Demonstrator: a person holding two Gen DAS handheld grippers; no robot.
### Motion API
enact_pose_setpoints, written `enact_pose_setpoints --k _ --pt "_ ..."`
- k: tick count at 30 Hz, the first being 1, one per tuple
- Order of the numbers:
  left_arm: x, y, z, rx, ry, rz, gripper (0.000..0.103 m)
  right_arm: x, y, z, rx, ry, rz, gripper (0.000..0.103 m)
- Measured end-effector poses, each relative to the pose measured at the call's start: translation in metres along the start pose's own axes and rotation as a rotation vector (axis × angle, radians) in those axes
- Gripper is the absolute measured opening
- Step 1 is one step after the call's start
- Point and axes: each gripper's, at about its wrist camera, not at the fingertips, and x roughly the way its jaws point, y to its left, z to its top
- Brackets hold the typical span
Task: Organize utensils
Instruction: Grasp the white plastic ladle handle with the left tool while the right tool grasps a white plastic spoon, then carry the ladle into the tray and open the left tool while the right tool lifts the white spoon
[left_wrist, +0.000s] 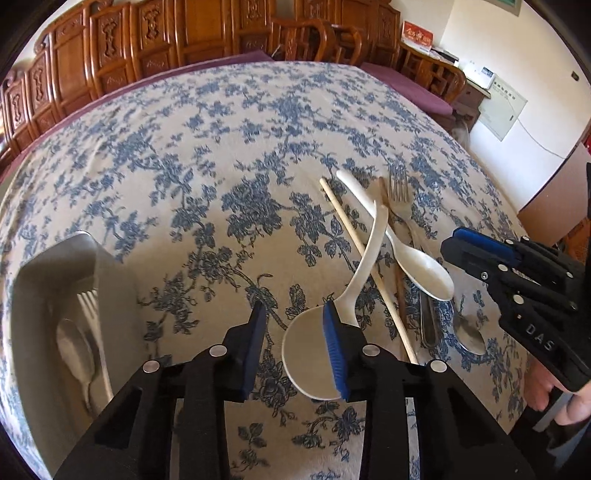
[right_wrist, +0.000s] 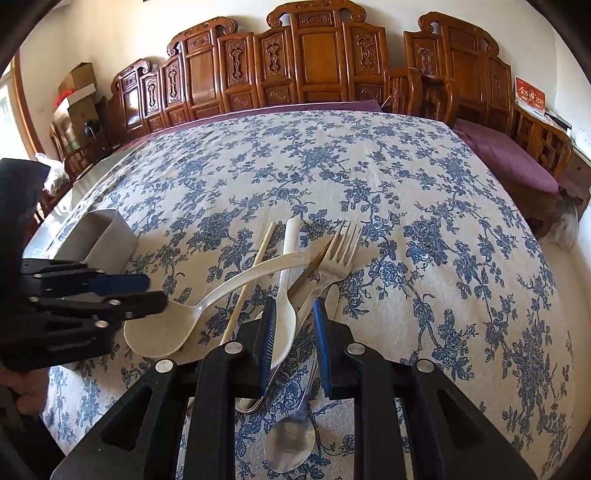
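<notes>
Looking along the left gripper (left_wrist: 295, 314), we see its jaws parted above the cloth (left_wrist: 207, 155), nothing pinched between them; the right pad (left_wrist: 334, 347) lies over the bowl of the ladle (left_wrist: 314, 354), though we cannot tell whether it touches. We take the ladle, a white plastic spoon with a broad round bowl, as landmark. Its curved handle rises away from the bowl and crosses a chopstick (left_wrist: 364, 258), which runs slantwise just right of the bowl. Right of the ladle lies a white spoon (left_wrist: 417, 266), its bowl turned toward the camera and its handle passing under or against the tip of the ladle's handle. Beyond that spoon, farther right of the ladle, a fork (left_wrist: 399, 192) points its tines away, and a steel spoon (left_wrist: 469, 336) lies nearest the right gripper (left_wrist: 452, 245). That gripper enters from the right of the ladle, held by a hand (left_wrist: 554, 398); in its own view its jaws (right_wrist: 295, 332) stand partly spread over the pile, straddling the white spoon (right_wrist: 286, 325) and the steel handles, and we cannot tell whether the pads press on anything. Well left of the ladle stands a metal holder (left_wrist: 33, 280), with a fork and a spoon already inside. In the right view the same holder (right_wrist: 103, 236) sits behind the ladle (right_wrist: 159, 332), beside the left gripper (right_wrist: 155, 291). Carved wooden furniture (right_wrist: 317, 59) lines the wall beyond the table.
</notes>
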Motion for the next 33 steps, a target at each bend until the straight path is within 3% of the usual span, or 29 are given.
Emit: enact_pose_setpoints --k 6,14,22,24,33 --pt "0.007 0.0 -0.004 -0.002 0.027 -0.008 0.013 0.005 0.005 0.001 -0.006 0.009 0.009 0.022" --pt "-0.003 0.003 -0.009 -0.006 0.001 -0.046 0.003 0.01 0.014 -0.001 -0.036 0.022 0.007 0.022" --pt "-0.033 0.008 -0.011 -0.008 -0.084 -0.021 0.003 0.017 0.02 -0.004 -0.065 0.05 0.0 0.023" --pt "-0.041 0.008 -0.013 0.0 -0.105 -0.005 0.003 0.019 0.022 -0.005 -0.071 0.057 0.004 0.037" --pt "-0.053 0.007 -0.014 0.009 -0.137 -0.009 0.003 0.03 0.02 -0.009 -0.09 0.087 -0.045 0.039"
